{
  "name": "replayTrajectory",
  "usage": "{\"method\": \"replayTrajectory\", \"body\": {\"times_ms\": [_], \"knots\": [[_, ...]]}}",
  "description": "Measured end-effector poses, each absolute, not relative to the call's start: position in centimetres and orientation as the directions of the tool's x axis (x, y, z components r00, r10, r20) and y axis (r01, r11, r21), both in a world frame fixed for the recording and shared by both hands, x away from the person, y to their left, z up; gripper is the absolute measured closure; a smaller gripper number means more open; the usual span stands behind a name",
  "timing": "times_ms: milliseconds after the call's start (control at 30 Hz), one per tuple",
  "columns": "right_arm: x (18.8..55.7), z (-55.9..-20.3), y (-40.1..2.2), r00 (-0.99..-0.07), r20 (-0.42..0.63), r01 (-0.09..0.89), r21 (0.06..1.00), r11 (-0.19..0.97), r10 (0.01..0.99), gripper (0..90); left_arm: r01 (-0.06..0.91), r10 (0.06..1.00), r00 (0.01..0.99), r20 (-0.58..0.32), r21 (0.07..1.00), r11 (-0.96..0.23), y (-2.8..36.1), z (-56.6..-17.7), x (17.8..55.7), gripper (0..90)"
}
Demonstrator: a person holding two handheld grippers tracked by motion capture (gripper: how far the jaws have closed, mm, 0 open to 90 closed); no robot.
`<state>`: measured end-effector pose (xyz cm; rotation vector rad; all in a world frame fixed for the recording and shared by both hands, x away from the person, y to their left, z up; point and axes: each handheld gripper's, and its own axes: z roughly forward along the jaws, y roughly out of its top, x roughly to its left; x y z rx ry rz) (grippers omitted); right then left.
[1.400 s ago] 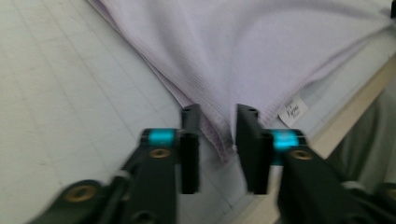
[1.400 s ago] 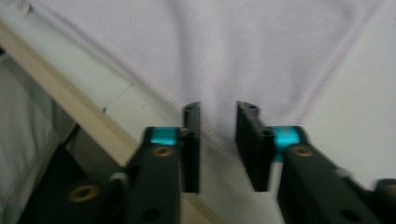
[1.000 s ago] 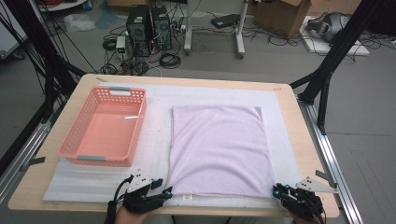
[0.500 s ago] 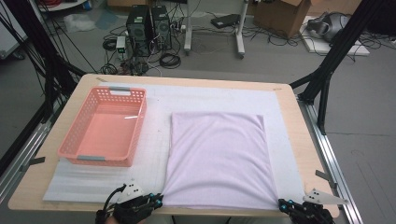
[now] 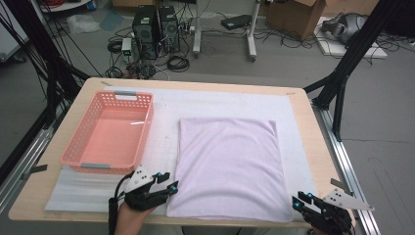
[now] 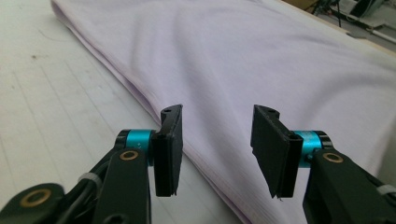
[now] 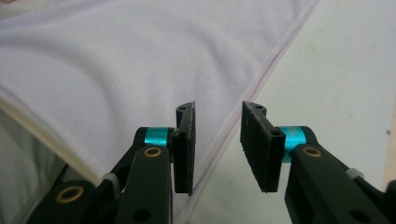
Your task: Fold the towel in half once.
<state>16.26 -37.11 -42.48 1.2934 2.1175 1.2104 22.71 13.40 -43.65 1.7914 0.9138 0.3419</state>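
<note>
A folded lilac towel (image 5: 229, 166) lies flat on the white mat (image 5: 166, 105) that covers the table (image 5: 313, 147), its near edge close to the table's front. To its left, apart from it, sits an empty pink basket (image 5: 108, 134).

The left claw (image 5: 169, 187) comes in low from the bottom edge, held in a hand (image 5: 129, 215) whose wrist angles up and to the right, so the claw points at the towel's near left corner. In the left gripper view its jaws stand well apart, released, hovering over the towel's folded left edge with nothing between them.

The right claw (image 5: 299, 201) sits at the table's near right corner, beside the towel's near right corner, pointing left and slightly forward. In the right gripper view its jaws are parted too, empty, straddling the towel's hemmed edge where it meets the mat.
</note>
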Motion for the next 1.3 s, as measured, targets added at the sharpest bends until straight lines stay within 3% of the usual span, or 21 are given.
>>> {"method": "replayTrajectory", "body": {"times_ms": [400,633,867,1067,1133,1267,1300], "knots": [[20.4,-42.7,-37.1,-0.518,0.097,0.521,0.824,0.224,0.850,63.2,0.405,0.717,0.675,-0.176,0.900,-0.160,11.7,-42.6,30.5,51.8],[22.8,-42.7,-37.6,-0.509,0.114,0.523,0.828,0.201,0.854,52.1,0.436,0.753,0.636,-0.167,0.883,-0.173,10.4,-42.5,34.1,50.0],[23.8,-43.0,-37.4,-0.526,0.114,0.524,0.824,0.216,0.843,51.7,0.451,0.785,0.598,-0.164,0.878,-0.160,9.8,-42.9,37.6,53.0],[23.7,-42.9,-37.1,-0.544,0.113,0.520,0.823,0.229,0.831,51.7,0.530,0.840,0.522,-0.149,0.828,-0.182,10.2,-45.0,39.2,54.1],[23.7,-43.0,-36.9,-0.550,0.111,0.519,0.822,0.235,0.828,51.7,0.549,0.850,0.504,-0.153,0.817,-0.178,10.1,-45.1,39.5,56.8],[23.9,-43.1,-36.5,-0.554,0.112,0.525,0.816,0.241,0.825,51.7,0.543,0.850,0.521,-0.079,0.799,-0.259,9.1,-45.1,40.0,62.2],[24.0,-43.1,-36.5,-0.557,0.110,0.522,0.818,0.244,0.824,51.7,0.534,0.845,0.531,-0.063,0.799,-0.276,9.0,-45.1,40.0,67.8]]}}
